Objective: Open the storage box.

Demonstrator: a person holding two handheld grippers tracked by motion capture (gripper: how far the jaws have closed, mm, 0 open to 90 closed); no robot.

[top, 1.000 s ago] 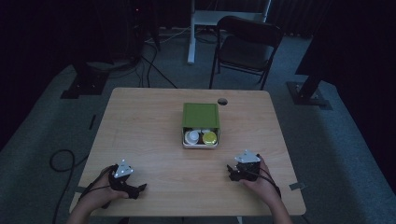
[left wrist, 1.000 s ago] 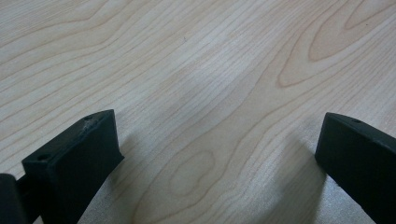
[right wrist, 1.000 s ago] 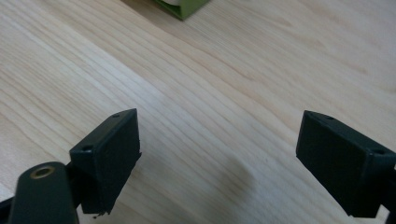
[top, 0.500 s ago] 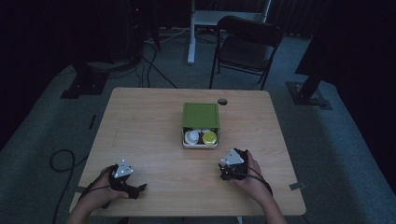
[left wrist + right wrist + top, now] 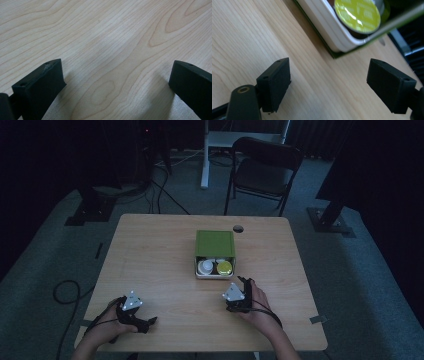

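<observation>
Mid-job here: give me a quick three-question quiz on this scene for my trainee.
1. True or false: the right gripper has its jaws shut on the yellow-lidded pod.
2. Which gripper is nearer the green box: A left, B right?
3. What lies between the jaws of the left gripper?

Key
1. False: its jaws stand open, short of the white tray that holds the pod.
2. B.
3. Bare wooden table.
</observation>
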